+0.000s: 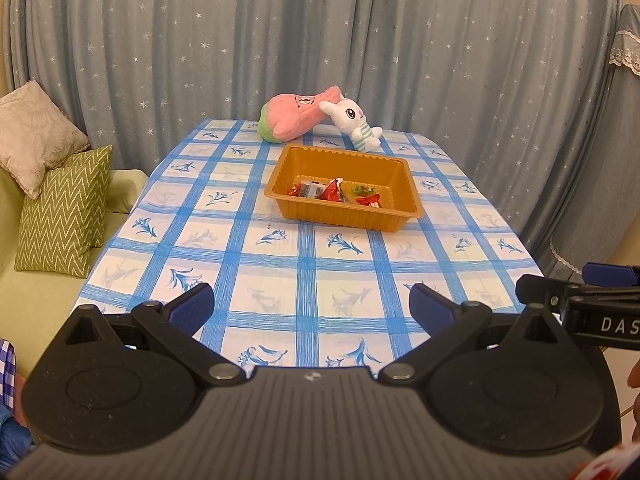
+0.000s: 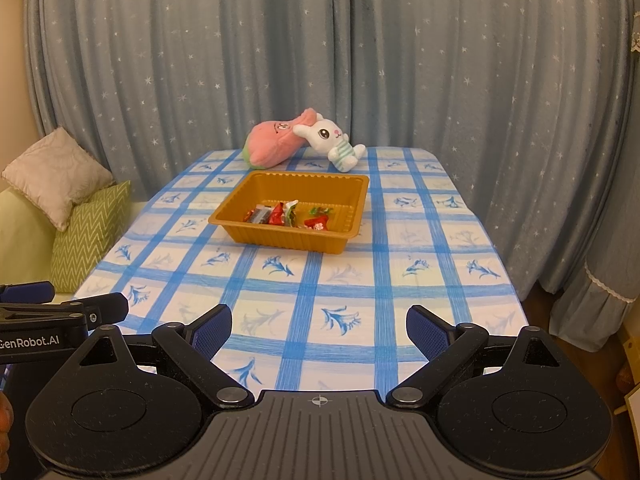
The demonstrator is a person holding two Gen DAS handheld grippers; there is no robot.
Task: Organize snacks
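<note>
An orange plastic tray (image 1: 404,168) (image 2: 352,184) sits mid-table on the blue checked cloth. Several wrapped snacks (image 1: 334,192) (image 2: 286,214) lie in its near half, mostly red wrappers with one green. My left gripper (image 1: 310,308) is open and empty above the table's near edge, far short of the tray. My right gripper (image 2: 318,328) is also open and empty at the near edge. Each gripper shows at the side of the other's view, the right one (image 1: 580,296) and the left one (image 2: 60,308).
A pink plush toy (image 1: 298,116) (image 2: 272,142) and a white bunny plush (image 1: 354,122) (image 2: 334,142) lie at the table's far end behind the tray. A sofa with cushions (image 1: 64,208) (image 2: 88,224) stands left. Curtains (image 1: 320,40) hang behind.
</note>
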